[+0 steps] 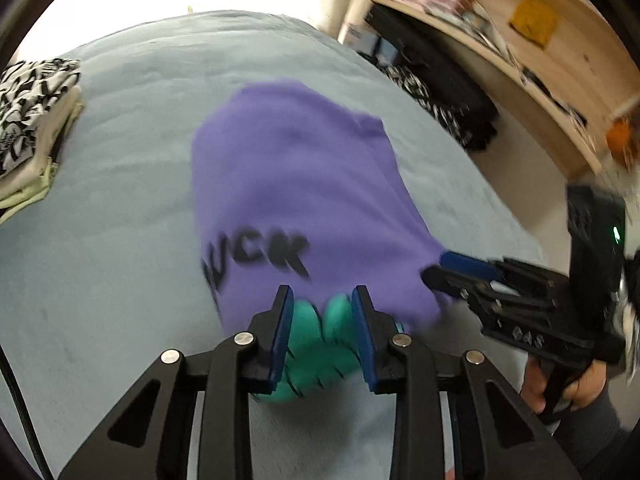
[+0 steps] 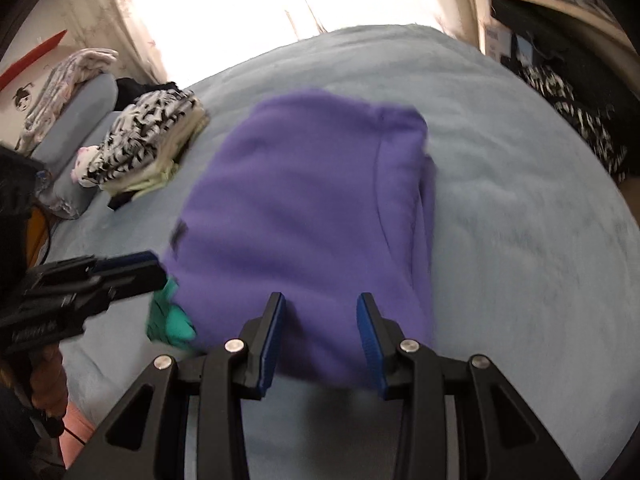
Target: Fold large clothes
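**Purple garment laid folded on the bed**

A purple fleece-like garment [image 1: 296,184] is seen folded into a rough rectangle on a light blue-grey bed cover [image 1: 120,208]. Black block lettering is printed near its near left corner. A seam and a doubled edge are shown along its right side in the right wrist view. A teal piece of cloth [image 2: 170,316] is tucked under its near left corner and partly exposed. The picture is blurred.

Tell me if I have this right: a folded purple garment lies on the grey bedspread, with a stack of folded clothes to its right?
Nearly. The stack of folded clothes sits to the left of the purple garment, not the right, as the right wrist view shows. The garment does lie on the grey bedspread.
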A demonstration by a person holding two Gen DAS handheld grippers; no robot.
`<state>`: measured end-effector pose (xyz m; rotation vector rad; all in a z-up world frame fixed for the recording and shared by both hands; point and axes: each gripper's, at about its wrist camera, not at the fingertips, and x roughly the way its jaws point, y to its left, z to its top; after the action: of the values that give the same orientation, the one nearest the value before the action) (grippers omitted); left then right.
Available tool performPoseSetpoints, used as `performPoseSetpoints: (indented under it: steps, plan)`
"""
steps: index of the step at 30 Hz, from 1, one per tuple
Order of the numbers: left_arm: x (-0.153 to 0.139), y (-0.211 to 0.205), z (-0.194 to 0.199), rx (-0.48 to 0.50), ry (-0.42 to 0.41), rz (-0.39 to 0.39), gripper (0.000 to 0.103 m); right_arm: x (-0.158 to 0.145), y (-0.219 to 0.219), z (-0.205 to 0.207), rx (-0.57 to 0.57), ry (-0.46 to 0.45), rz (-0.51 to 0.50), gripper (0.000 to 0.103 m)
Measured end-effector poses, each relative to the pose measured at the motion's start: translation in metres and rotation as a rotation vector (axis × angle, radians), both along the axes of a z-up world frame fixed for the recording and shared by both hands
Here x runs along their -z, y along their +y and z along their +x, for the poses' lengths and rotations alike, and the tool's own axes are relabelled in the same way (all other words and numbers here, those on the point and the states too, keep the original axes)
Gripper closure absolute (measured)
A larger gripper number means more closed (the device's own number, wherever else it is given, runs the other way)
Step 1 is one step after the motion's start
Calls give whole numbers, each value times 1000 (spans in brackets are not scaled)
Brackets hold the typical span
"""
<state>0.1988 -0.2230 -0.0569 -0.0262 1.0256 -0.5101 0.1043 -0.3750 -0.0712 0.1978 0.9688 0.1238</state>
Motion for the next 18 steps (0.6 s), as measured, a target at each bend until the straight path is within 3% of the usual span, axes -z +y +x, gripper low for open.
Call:
performPoseSetpoints:
  steps: [1,2,5,18]
  plan:
    - [5,-3,-4,3,-12,21,74,8,-2,-1,13,24,-12,67]
    - [10,-6,-5,8,-17,42,74,17,-4,-2,27,48,-30,75]
    - [22,-8,-7,16,-11,47,75,37,-9,-6,33,71,-30,77]
    - [16,-4,-5,-33,-10,48,74,31,-4,-13,78,41,-26,74]
